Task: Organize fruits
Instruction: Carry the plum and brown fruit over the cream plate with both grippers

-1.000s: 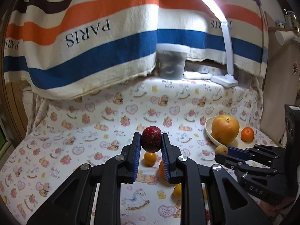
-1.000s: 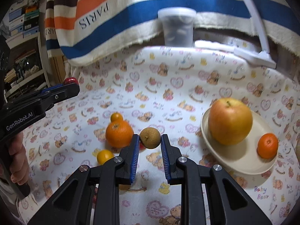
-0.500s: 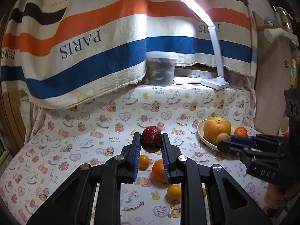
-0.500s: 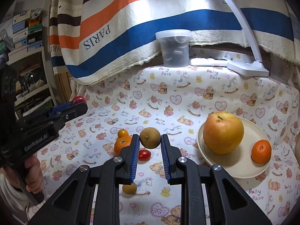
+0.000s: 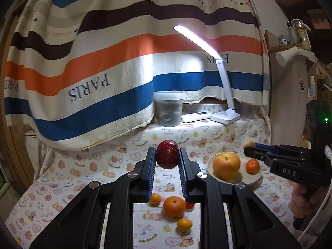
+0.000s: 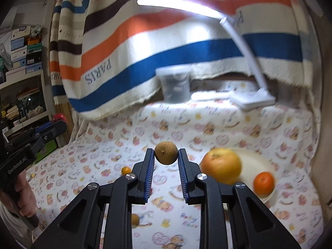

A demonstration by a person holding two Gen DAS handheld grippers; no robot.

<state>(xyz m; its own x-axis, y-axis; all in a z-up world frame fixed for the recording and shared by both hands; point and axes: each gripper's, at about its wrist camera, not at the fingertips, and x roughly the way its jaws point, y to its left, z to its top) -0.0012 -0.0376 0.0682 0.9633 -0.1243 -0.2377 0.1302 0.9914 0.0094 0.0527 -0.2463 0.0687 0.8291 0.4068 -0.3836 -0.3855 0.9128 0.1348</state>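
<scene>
My left gripper [image 5: 167, 155] is shut on a dark red plum [image 5: 167, 154], held above the bear-print cloth. My right gripper [image 6: 166, 153] is shut on a small brown round fruit [image 6: 166, 152], also lifted off the cloth. A cream plate [image 5: 255, 179] to the right holds a big yellow-orange apple [image 5: 226, 165] and a mandarin [image 5: 252, 165]. Loose on the cloth below my left fingers lie an orange [image 5: 173, 205], a small orange kumquat [image 5: 155, 199], a yellow one [image 5: 184, 224] and a red cherry tomato [image 5: 189, 205]. The right gripper [image 5: 249, 145] shows at the right of the left wrist view.
A striped "PARIS" towel [image 5: 124, 78] hangs behind the table. A lidded plastic tub [image 5: 169, 109], a flat white device [image 5: 196, 116] and a lit white desk lamp [image 5: 225, 117] stand at the back. Shelves with boxes [image 6: 22, 62] are on the left.
Both grippers have risen with their fruit and tilted up, so the loose fruit and the plate sit lower and farther off. The right wrist view is now blurred by motion.
</scene>
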